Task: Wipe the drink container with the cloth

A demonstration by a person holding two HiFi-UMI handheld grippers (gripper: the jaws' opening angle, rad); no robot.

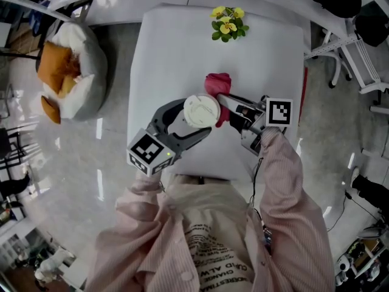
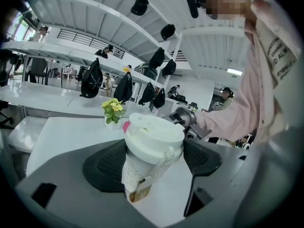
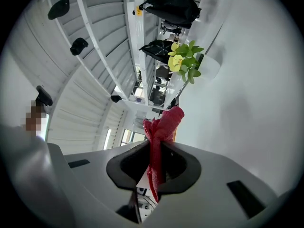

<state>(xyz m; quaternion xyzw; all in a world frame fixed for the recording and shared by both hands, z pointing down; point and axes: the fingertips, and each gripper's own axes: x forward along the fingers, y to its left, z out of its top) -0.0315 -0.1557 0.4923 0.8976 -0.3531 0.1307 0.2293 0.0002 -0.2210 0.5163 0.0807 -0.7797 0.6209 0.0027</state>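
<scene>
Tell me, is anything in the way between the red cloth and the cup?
No, nothing visible is. The right gripper holds the red cloth right beside the cup, which the left gripper grips. Whether cloth and cup touch, I cannot tell.

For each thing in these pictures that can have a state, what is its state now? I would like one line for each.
Cup: lid on, about upright, clamped between two jaws.
Cloth: bunched, pinched at one end, right beside the cup.
Left hand-held gripper: shut on the cup.
Right hand-held gripper: shut on the cloth.
Plant: upright, untouched, near the far edge of the table.
</scene>
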